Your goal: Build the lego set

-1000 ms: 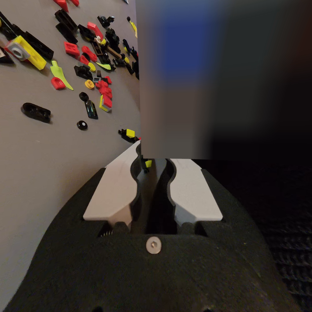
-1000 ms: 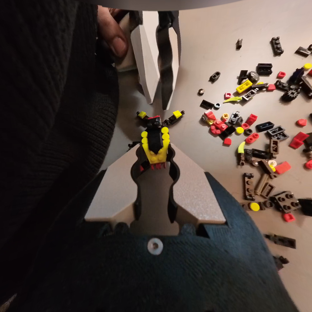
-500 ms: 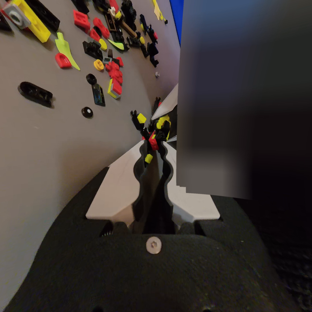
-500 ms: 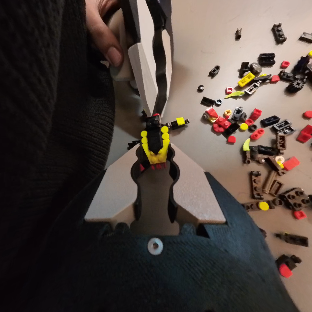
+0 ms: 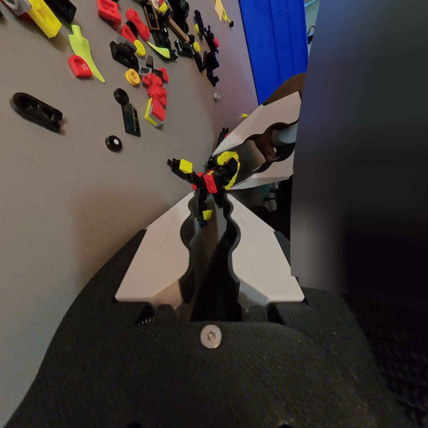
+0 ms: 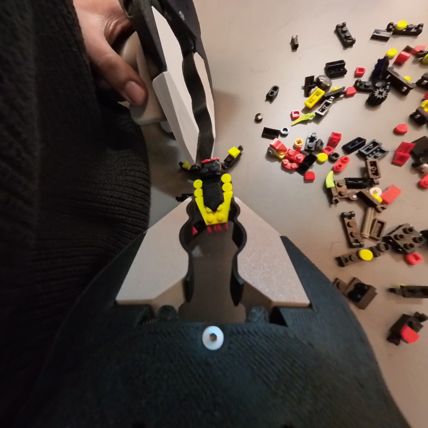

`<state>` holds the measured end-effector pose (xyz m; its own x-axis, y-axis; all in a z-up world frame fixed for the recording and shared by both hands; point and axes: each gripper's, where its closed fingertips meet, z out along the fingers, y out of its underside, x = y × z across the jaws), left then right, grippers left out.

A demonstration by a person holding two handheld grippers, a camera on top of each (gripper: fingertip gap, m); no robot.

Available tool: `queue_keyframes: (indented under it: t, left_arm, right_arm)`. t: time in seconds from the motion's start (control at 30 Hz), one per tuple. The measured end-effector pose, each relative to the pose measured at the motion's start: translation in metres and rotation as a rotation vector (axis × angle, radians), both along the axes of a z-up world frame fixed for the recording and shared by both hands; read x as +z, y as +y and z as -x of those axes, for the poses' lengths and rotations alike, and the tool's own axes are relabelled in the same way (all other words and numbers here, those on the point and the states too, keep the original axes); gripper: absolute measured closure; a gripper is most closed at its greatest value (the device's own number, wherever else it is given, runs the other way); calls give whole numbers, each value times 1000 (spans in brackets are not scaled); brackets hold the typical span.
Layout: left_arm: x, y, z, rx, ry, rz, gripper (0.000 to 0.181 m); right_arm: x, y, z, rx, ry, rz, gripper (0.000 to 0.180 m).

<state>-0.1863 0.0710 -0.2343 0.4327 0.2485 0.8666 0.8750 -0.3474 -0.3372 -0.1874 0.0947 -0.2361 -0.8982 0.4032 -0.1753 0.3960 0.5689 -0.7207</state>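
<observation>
A small black, yellow and red lego model (image 6: 215, 215) is clamped by its body in my right gripper (image 6: 213, 201), just above the table. The right gripper (image 5: 225, 171) holds the model (image 5: 209, 183) in from the right in the left wrist view. My left gripper (image 5: 209, 196) is narrowly open. Its tips stand at the model's red and black head end, with a black limb bearing a yellow tile (image 5: 205, 214) between them. In the right wrist view the left gripper (image 6: 203, 155) comes down from above onto that end.
Many loose red, yellow and black pieces (image 6: 347, 162) lie scattered over the grey table (image 6: 266, 220), also in the left wrist view (image 5: 155, 92). A hand (image 6: 115, 58) and dark knitted sleeve (image 6: 58, 162) fill the left. A blue panel (image 5: 275, 46) stands behind.
My left gripper has moved in from a short way off to the model's head end. My right gripper has kept its hold on the model and barely moved.
</observation>
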Motion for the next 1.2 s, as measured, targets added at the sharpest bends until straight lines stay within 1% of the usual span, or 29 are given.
queue_keyframes:
  t: [0.03, 0.27, 0.5, 0.67, 0.8, 0.93, 1.2]
  left_arm:
    - [0, 0, 2, 2, -3, 1, 161]
    - [-4, 1, 2, -18, -43, 40, 161]
    - [-3, 3, 3, -21, -72, 40, 163]
    - [2, 1, 3, -13, -132, 32, 163]
    - [1, -1, 5, -18, -113, 60, 162]
    - [-1, 1, 5, -11, -143, 49, 162]
    - [0, 1, 6, -10, -144, 45, 162]
  right_arm:
    - [0, -1, 0, 0, -6, -1, 151]
    - [-4, -3, -1, 13, -34, -5, 151]
    - [-4, -2, 0, 4, -38, -3, 151]
    - [-2, -4, -2, 15, -37, 15, 152]
    - [-2, -4, -2, 13, -35, 20, 152]
    - [-5, -3, -2, 14, -34, 7, 152]
    - [-6, -4, -1, 18, -37, 5, 152]
